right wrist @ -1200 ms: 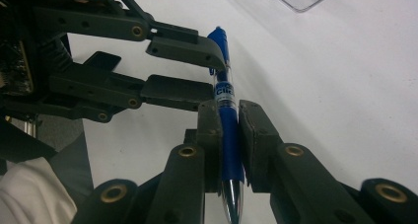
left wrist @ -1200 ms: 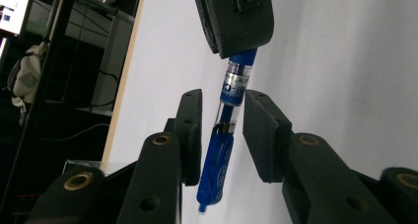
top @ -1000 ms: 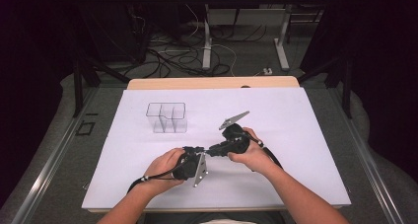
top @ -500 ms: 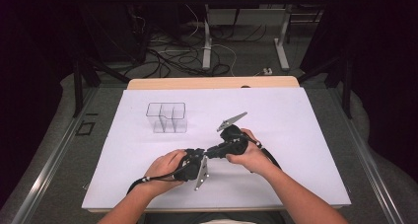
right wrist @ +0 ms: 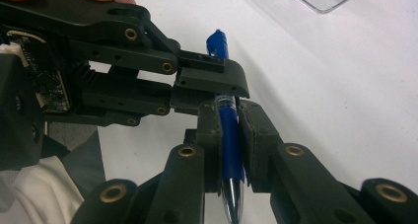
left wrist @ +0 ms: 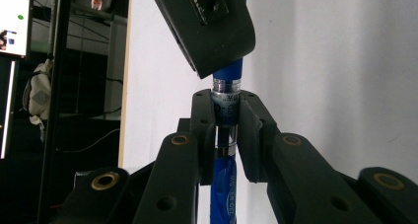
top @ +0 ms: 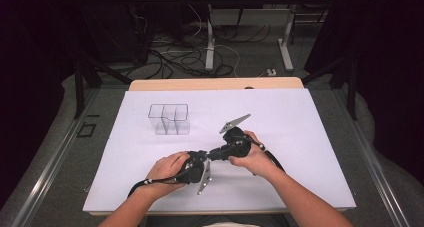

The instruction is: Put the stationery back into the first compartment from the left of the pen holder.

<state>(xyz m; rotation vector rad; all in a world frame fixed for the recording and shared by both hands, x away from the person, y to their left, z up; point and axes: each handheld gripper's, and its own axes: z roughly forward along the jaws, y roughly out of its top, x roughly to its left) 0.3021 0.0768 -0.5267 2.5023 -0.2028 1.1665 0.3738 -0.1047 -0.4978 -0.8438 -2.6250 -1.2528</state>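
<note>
The blue pen (right wrist: 227, 135) sat low at the centre of the high view, above the white sheet (top: 310, 127), with the left gripper (left wrist: 226, 116) and the right gripper (right wrist: 227, 116) each clamped on its barrel from opposite ends. With both grips so close together, a twist or uneven pull could probably have slid the pen through the pads or dropped it onto the sheet, well short of the clear organizer (top: 169, 119) at upper left.

Black two-jaw claws: two, the left claw (top: 200, 159) and the right claw (top: 212, 154), meeting at lower centre of the high view.
Blue pens with a silver band: one (left wrist: 226, 110), pinched by both claws.
Clear plastic compartment boxes: one (top: 169, 118), at centre left.
Hands: two, the left hand (top: 167, 169) and the right hand (top: 250, 154).
White-topped desks: one (top: 300, 137).
</note>
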